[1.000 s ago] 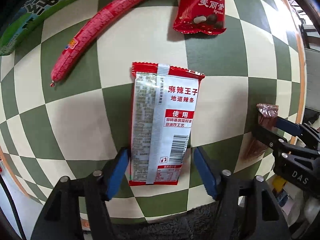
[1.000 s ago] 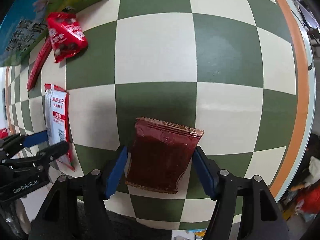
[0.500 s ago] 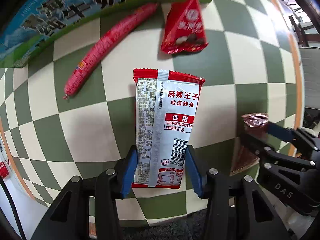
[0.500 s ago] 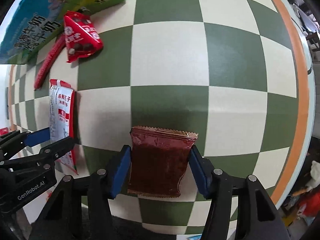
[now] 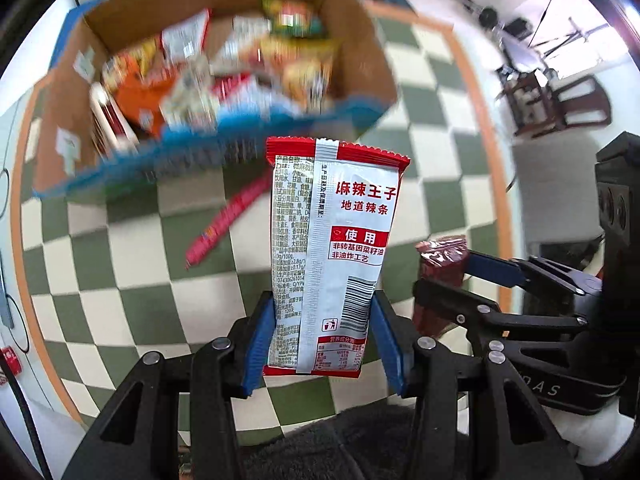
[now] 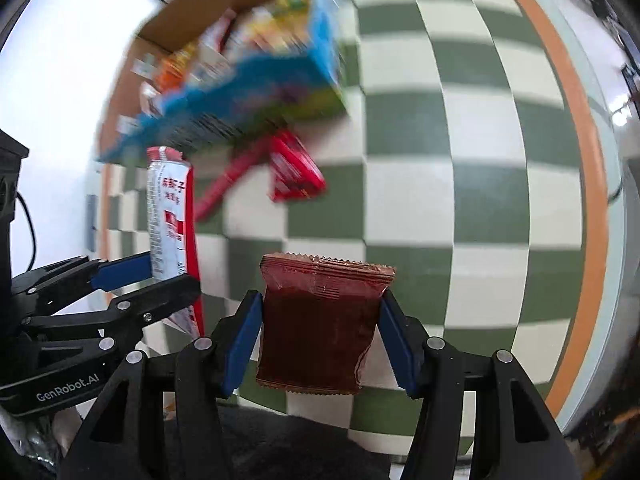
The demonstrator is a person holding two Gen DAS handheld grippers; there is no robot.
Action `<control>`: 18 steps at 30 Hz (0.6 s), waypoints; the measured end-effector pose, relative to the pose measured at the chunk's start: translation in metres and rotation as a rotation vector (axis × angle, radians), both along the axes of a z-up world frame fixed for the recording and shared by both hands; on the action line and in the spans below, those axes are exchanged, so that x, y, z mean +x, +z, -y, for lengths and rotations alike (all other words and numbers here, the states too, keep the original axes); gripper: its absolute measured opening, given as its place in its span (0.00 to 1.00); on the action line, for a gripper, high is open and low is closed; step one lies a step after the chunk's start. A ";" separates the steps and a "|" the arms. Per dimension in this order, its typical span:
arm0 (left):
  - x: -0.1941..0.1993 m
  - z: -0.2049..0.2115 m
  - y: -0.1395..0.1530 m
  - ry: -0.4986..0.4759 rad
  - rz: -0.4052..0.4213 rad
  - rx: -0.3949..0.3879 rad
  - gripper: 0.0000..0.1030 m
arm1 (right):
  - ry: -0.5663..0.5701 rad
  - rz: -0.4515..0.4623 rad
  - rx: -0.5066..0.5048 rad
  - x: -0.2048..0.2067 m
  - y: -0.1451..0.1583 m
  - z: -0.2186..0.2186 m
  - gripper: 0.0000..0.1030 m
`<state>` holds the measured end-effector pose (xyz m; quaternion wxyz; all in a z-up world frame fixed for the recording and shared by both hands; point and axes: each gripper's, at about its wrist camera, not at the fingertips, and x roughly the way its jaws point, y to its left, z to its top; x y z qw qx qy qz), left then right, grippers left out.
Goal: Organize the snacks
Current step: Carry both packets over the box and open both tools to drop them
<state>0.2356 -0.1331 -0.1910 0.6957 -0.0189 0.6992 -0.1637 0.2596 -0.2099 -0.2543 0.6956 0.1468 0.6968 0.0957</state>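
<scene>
Both grippers pinch snacks clear of the checkered table (image 6: 480, 120), my left gripper (image 5: 324, 336) clamping the white-and-red packet (image 5: 332, 240), my right gripper (image 6: 320, 332) the dark red pouch (image 6: 320, 320), presumably bound for the open box (image 5: 360, 56) near its far edge.

Both grippers are black frames with triangular cut-outs, round silver screws at the joints and blue pads on the fingers. The left gripper (image 5: 324, 340) reads "GenRobot.AI" in white on its side; the right gripper (image 6: 320, 340) shows the letters "DAS".
</scene>
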 end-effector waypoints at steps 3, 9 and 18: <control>0.032 0.001 0.019 0.028 0.033 -0.034 0.43 | 0.020 0.063 0.027 0.021 0.032 -0.003 0.59; 0.109 -0.032 0.036 0.097 0.100 -0.017 0.43 | 0.072 0.188 0.036 0.094 0.089 -0.006 0.59; 0.242 -0.093 0.001 0.182 0.042 0.069 0.44 | 0.127 0.213 -0.008 0.226 0.084 -0.055 0.59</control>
